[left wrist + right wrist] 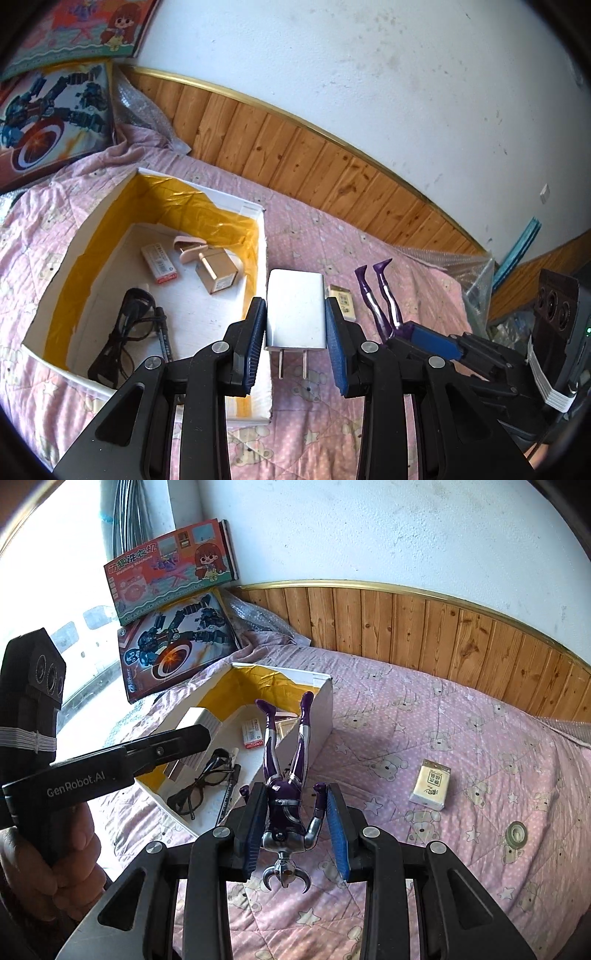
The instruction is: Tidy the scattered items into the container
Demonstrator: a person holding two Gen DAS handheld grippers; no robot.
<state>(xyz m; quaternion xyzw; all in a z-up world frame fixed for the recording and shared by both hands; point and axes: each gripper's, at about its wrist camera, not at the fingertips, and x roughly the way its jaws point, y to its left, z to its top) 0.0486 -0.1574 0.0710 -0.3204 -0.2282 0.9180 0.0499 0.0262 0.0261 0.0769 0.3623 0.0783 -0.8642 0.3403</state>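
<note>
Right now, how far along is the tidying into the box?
Done: glasses, a pen, a red-labelled packet and a small brown carton already lie in the box. In hand: the left hand-held gripper clamps a white charger; the right hand-held gripper clamps a purple figure. Left: a tissue pack and a small ring on the bedspread.

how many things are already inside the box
5 visible: glasses and a black pen at the near end, a red-and-white packet, a pink item and a small cardboard carton further back. More may be hidden.
</note>
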